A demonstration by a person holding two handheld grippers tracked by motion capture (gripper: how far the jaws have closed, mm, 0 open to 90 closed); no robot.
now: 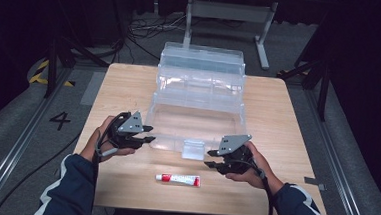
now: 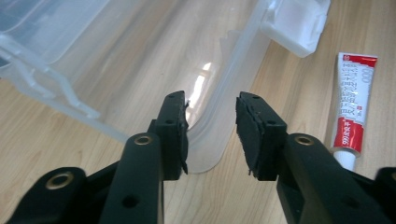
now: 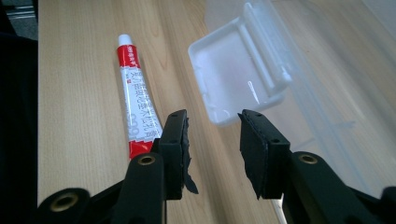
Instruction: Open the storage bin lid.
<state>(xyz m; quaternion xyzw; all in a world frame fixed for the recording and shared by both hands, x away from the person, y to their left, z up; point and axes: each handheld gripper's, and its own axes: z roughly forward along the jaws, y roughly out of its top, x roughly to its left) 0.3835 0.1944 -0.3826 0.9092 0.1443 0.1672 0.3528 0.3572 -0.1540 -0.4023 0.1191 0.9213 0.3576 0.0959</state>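
Observation:
A clear plastic box [image 1: 197, 120] lies open on the wooden table [image 1: 286, 143], its white latch [image 1: 193, 149] at the front edge. In front of it lies a red and white tube [image 1: 178, 179]. My left gripper [image 1: 149, 140] sits at the box's front left corner. In the left gripper view the gripper [image 2: 211, 105] is open, and the rounded clear rim [image 2: 210, 140] runs between the jaws without touching the pads. My right gripper [image 1: 210, 159] is at the front right, just right of the latch. It [image 3: 212, 116] is open and empty, with the latch [image 3: 233, 74] just ahead and the tube [image 3: 135, 107] to its left.
The box's stacked clear tiers [image 1: 201, 63] reach the table's far edge. Behind the table stand a grey metal frame [image 1: 229, 14] and cables [image 1: 148, 30] on the floor. Bare wood lies to either side of the box and along the front edge.

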